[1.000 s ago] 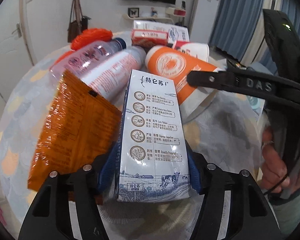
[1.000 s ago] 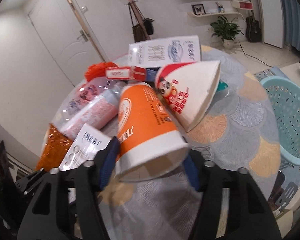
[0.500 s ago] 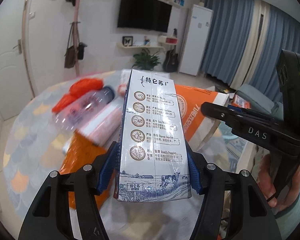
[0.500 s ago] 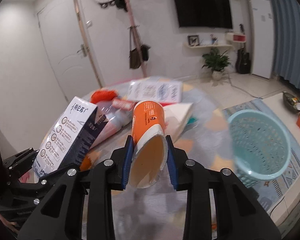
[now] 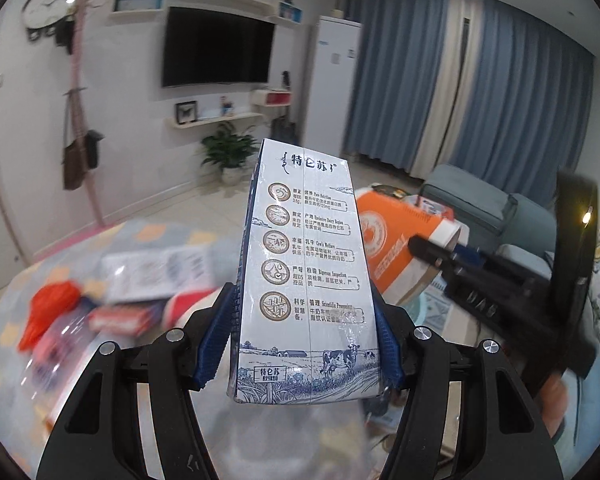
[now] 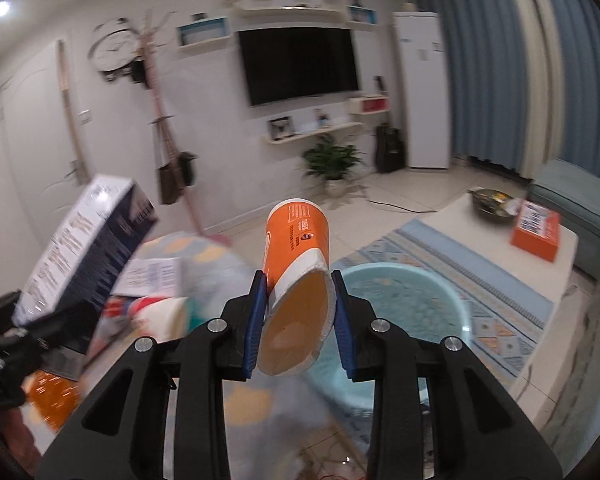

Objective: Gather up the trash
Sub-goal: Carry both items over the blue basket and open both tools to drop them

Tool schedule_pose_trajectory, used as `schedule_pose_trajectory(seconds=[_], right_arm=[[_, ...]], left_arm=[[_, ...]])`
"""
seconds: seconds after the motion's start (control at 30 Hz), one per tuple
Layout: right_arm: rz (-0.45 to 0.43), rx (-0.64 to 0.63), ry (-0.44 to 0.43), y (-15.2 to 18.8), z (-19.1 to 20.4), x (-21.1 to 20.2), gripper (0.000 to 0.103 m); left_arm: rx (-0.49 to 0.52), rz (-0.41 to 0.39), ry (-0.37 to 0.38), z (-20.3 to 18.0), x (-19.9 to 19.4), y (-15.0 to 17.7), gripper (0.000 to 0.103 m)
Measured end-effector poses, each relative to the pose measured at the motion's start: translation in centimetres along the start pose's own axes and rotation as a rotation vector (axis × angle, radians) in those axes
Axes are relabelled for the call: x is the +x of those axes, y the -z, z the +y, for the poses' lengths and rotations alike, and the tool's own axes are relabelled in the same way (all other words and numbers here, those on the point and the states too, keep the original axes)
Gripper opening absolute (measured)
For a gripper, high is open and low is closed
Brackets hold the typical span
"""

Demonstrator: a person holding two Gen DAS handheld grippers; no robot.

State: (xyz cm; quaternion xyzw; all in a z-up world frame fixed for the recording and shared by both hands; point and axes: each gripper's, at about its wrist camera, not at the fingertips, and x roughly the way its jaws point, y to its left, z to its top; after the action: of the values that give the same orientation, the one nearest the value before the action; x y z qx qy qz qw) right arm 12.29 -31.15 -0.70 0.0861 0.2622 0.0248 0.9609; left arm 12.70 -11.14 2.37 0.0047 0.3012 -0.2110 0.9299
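Note:
My left gripper (image 5: 306, 344) is shut on a white and blue milk carton (image 5: 306, 280) and holds it upright, lifted above the table. My right gripper (image 6: 300, 316) is shut on an orange paper cup (image 6: 298, 264), squashed between the pads, with its open end toward the camera. The cup also shows in the left wrist view (image 5: 400, 256), and the carton in the right wrist view (image 6: 84, 252). A light blue basket (image 6: 412, 304) stands on the floor just beyond and below the cup.
The round patterned table (image 5: 28, 280) holds more trash: a red net bag (image 5: 48, 312), a plastic bottle (image 5: 52, 348), a small red box (image 5: 120, 318), a white box (image 5: 156, 272) and an orange wrapper (image 6: 54, 396). A low white table (image 6: 500, 248) carries an orange box (image 6: 536, 230).
Both grippers have risen off the table with carton and cup. The right gripper has swung right, so the basket now lies just past the cup. The remaining trash stays on the table.

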Motion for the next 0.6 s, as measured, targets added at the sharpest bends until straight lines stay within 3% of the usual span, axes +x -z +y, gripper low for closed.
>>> schedule_pose_trajectory(seconds=[0.3, 0.6], right_arm=[[0.122, 0.138, 0.119, 1.8, -7.3, 6.9, 0.029], [0.283, 0.241, 0.193, 5.2, -11.5, 13.1, 0.031]], left_arm=[[0.013, 0.108, 0.056, -3.3, 11.0, -2.2, 0.060], [-0.086, 0.351, 0.103, -2.2, 21.7, 1.5, 0.060]])
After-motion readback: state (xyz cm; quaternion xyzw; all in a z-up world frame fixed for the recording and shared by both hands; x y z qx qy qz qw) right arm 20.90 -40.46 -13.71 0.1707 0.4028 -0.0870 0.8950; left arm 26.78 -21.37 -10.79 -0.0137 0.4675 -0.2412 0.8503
